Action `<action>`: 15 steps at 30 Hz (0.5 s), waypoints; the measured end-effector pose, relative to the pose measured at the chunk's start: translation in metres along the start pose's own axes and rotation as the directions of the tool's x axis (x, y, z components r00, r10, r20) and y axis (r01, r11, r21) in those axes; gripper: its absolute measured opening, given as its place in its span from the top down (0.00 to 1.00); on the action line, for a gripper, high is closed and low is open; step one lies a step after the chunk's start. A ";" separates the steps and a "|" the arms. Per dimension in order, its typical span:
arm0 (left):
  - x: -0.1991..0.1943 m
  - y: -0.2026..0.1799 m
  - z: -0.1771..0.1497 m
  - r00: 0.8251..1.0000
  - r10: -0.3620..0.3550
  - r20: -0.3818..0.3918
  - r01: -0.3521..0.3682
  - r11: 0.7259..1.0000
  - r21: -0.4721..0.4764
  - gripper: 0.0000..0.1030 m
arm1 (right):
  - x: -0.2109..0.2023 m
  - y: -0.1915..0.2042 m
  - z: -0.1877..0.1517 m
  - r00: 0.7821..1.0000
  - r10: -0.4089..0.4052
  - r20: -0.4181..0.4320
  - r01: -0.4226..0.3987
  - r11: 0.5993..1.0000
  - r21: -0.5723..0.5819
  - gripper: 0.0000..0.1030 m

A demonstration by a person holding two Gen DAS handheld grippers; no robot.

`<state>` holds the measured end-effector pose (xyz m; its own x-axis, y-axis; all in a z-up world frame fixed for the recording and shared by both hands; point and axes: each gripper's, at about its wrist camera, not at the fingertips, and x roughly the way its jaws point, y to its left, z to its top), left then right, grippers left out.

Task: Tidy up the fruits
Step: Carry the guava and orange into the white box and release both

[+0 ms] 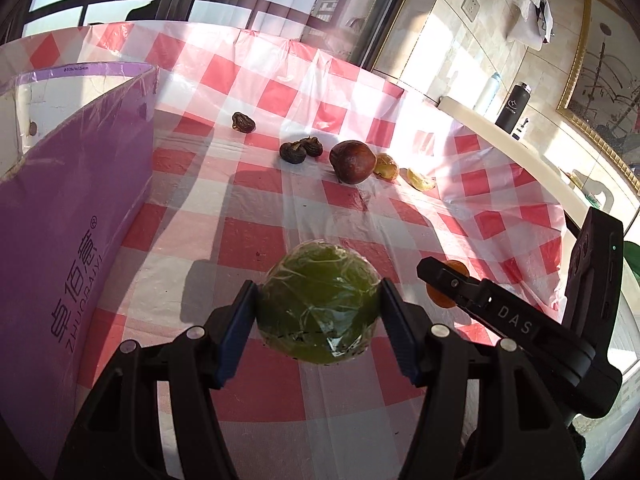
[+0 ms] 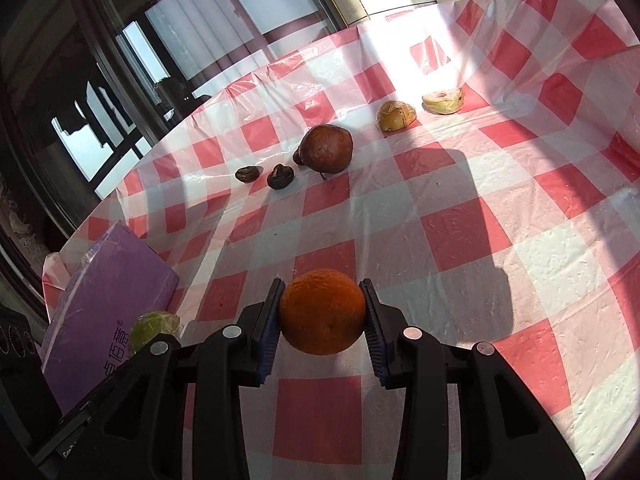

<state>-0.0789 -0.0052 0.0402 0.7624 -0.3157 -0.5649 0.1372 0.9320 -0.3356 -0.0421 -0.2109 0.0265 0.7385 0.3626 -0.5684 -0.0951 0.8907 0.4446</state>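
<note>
My left gripper (image 1: 318, 308) is shut on a green fruit wrapped in plastic film (image 1: 318, 300), held just above the checked tablecloth. My right gripper (image 2: 322, 312) is shut on an orange (image 2: 322, 310); that gripper and orange (image 1: 444, 294) show at the right of the left wrist view. The green fruit also shows in the right wrist view (image 2: 154, 328). A purple box (image 1: 76, 216) stands open at the left. Farther back lie a brown pear (image 1: 352, 161), three dark shrivelled fruits (image 1: 294, 152) and two wrapped yellow pieces (image 1: 386, 166).
The red-and-white checked tablecloth (image 2: 460, 220) covers the round table. A white ledge (image 1: 500, 128) with a black bottle (image 1: 514, 106) runs behind the table at the right. Windows stand beyond the far edge.
</note>
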 end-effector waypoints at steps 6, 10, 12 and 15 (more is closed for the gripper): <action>-0.053 -0.011 0.019 0.992 -0.050 0.119 0.048 0.999 0.021 0.40 | -0.009 0.014 -0.004 0.997 0.073 0.006 -0.073 0.997 0.026 0.63; -0.095 0.004 0.038 0.982 -0.012 0.188 0.011 1.000 0.004 0.40 | -0.020 0.059 0.000 0.989 0.150 0.012 -0.149 0.987 -0.068 0.63; -0.115 0.019 0.048 0.977 0.028 0.210 -0.025 1.000 -0.017 0.40 | -0.026 0.088 0.002 0.981 0.196 0.010 -0.193 0.973 -0.128 0.63; -0.138 0.050 0.061 0.970 0.113 0.217 -0.102 0.993 -0.060 0.40 | -0.030 0.131 0.000 0.966 0.260 -0.010 -0.256 0.944 -0.208 0.63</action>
<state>-0.1387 0.0961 0.1476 0.8919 -0.1624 -0.4220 0.0208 0.9470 -0.3205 -0.0763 -0.1048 0.1021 0.6820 0.5841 -0.4402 -0.4179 0.8051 0.4208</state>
